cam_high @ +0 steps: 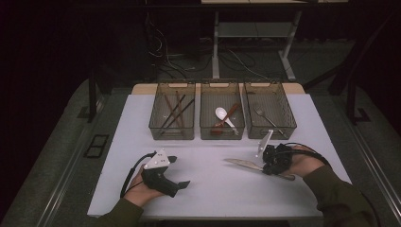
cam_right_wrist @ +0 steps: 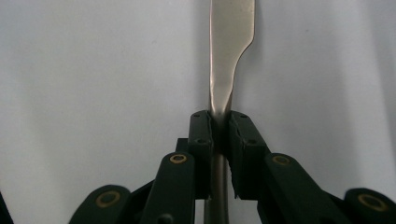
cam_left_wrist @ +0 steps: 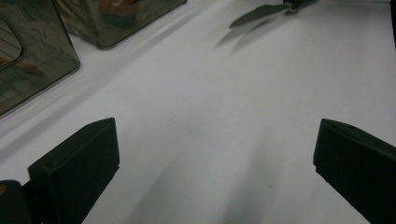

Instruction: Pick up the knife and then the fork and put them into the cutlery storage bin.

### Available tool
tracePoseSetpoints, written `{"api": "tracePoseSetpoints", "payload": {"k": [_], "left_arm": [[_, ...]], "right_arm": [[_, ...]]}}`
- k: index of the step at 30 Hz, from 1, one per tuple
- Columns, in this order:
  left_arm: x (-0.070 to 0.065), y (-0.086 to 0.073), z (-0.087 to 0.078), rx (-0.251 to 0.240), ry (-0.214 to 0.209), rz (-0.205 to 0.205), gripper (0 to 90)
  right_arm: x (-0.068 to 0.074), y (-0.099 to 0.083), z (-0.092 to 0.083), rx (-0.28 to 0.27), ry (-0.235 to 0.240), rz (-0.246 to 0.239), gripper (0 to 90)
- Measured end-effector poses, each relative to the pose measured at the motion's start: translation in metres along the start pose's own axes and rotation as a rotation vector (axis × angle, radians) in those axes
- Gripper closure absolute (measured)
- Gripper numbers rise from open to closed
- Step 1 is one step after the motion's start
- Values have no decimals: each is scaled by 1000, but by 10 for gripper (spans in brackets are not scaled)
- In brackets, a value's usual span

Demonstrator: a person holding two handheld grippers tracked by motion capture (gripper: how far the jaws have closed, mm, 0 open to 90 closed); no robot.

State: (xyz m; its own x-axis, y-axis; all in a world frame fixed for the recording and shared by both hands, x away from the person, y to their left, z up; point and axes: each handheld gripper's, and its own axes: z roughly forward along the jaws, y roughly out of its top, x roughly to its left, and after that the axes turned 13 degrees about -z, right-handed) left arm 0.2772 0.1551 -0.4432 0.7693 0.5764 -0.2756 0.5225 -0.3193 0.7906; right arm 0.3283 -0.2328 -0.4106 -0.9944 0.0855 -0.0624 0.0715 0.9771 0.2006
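Right hand-held gripper (cam_right_wrist: 219,128) — pinching knife (cam_right_wrist: 229,51) | left hand-held gripper (cam_left_wrist: 215,154) — spread | writing: unreadable

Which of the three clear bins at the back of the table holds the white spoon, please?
The middle bin of the row: the white spoon lies in it beside a brown utensil. The left bin holds dark sticks, and the right bin a metal utensil.
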Motion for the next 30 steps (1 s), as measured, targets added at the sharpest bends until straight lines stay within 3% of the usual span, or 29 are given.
{"api": "tracePoseSetpoints", "payload": {"k": [5,9,18,24,30], "left_arm": [[0,0,0,-1,-1,1,0],[0,0,0,-1,-1,2,0],[0,0,0,-2,-1,2,0],[0,0,-1,-2,-3,3,0],[0,0,0,2,-6,8,0]], "right_arm": [[-5,-9,-7,-102,-24,50,796],[-12,-21,-13,-216,-43,115,796],[-19,-47,-22,-409,-88,269,796],[-22,-62,-29,-544,-146,342,798],[-22,-70,-31,-636,-188,389,798]]}}
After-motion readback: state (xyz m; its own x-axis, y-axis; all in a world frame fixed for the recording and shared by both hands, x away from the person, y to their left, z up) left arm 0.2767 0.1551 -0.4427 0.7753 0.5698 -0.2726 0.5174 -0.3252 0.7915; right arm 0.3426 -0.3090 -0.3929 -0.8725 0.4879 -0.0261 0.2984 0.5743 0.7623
